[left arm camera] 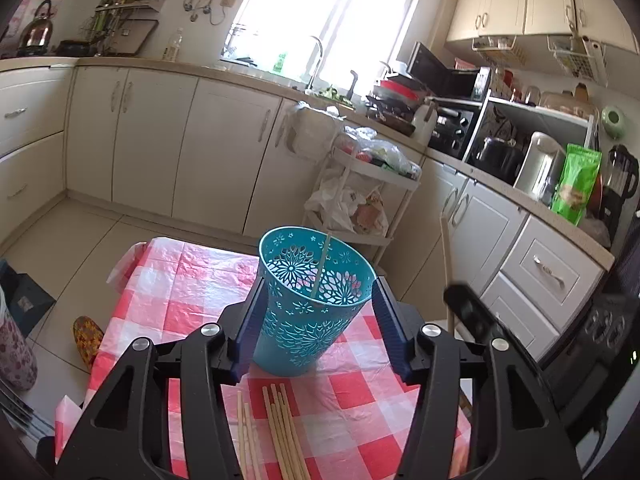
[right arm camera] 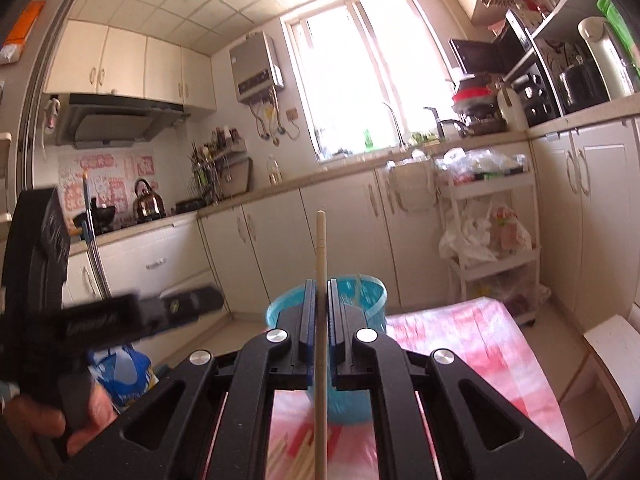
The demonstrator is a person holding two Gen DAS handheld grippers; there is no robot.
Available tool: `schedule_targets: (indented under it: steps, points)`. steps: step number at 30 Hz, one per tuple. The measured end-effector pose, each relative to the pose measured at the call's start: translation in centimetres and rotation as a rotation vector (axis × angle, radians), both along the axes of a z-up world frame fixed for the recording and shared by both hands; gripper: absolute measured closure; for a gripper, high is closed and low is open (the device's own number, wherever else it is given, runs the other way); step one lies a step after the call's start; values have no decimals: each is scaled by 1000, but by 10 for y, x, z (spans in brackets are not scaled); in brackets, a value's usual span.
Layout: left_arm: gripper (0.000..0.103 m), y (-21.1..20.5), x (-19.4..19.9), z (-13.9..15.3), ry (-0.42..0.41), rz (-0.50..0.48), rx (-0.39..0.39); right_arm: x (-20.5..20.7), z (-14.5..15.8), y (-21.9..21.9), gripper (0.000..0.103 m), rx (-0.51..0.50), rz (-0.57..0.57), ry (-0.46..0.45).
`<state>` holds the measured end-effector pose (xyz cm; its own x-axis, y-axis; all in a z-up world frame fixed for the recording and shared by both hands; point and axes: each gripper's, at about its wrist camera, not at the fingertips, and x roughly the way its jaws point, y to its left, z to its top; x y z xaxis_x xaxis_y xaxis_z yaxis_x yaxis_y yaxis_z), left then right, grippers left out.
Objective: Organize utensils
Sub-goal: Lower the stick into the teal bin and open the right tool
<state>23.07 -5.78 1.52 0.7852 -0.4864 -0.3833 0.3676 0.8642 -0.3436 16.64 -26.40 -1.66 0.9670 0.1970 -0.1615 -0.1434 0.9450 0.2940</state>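
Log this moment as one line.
right gripper: shut on chopstick | left gripper: open around teal holder | loose chopsticks: on table

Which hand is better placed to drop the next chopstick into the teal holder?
Right. The right gripper is shut on an upright chopstick just in front of the teal holder. The left gripper stands open around the holder, carrying nothing.

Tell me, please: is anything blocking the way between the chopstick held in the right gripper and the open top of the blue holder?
Nothing visible does. The chopstick stands upright in the right gripper, and the blue holder has an open mouth holding one chopstick.
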Motion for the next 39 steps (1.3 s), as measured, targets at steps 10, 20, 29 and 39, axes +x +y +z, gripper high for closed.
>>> schedule_targets:
  steps: [10,20,29,39]
  points:
    - [48,8,4,-9,73,-100,-77,20,41,-10,97,172,97,-126]
    - [48,-35,-16,-18,30,-357,13,13,37,-12,97,182,117,-87]
    - [48,-55,6,-28,30,-322,142,14,35,-10,97,165,126,-90]
    - [48,-63,50,-10,-30,-242,214,36,43,-11,97,128,110,-128]
